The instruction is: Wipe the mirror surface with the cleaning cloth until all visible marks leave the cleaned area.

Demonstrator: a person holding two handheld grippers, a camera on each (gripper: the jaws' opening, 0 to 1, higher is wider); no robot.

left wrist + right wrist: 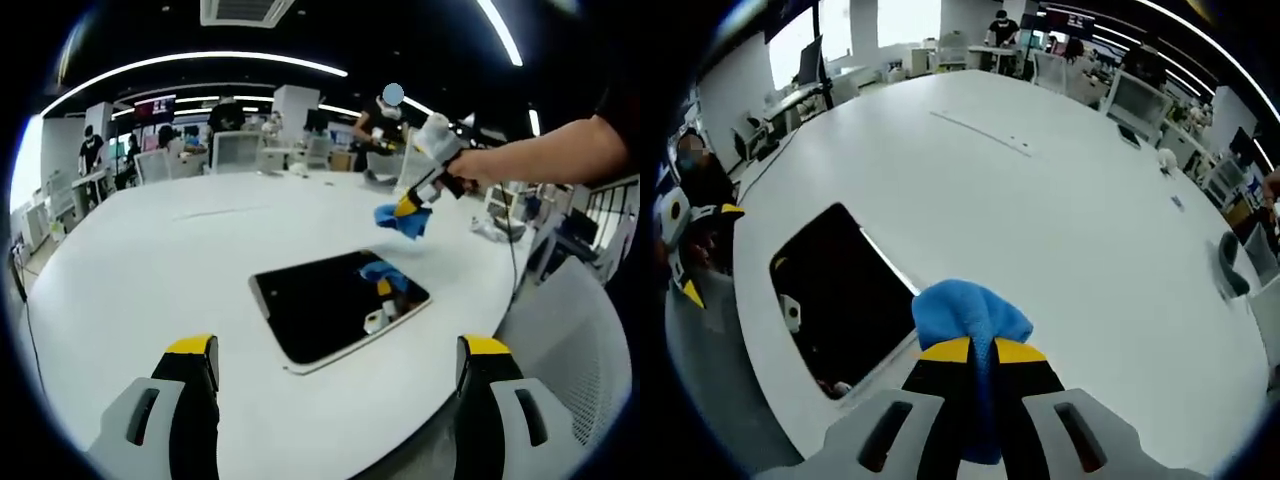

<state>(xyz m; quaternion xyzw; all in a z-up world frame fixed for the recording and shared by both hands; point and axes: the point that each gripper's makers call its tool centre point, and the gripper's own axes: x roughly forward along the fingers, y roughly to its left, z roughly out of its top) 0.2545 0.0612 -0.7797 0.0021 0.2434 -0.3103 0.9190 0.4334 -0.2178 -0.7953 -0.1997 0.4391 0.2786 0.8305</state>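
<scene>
Flat rectangular dark-glass mirror (338,306) lies on the smooth white table (150,270), long axis diagonal. Right gripper (982,352) pinches the crumpled blue cleaning cloth (968,312); left gripper (338,352) gapes.

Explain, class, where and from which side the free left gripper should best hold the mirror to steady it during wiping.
Probably the mirror's near edge, reached from the left gripper's own side: it lies flat on the white table, leaving only thin edges, and this keeps clear of the right gripper holding the blue cloth.

Left gripper view low at the bench (150,260) edge, mirror (340,300) ahead of its tongs (335,365), right gripper view close above, mirror (835,295) left of its tongs (980,350), both share mirror and bench (1040,220)
</scene>
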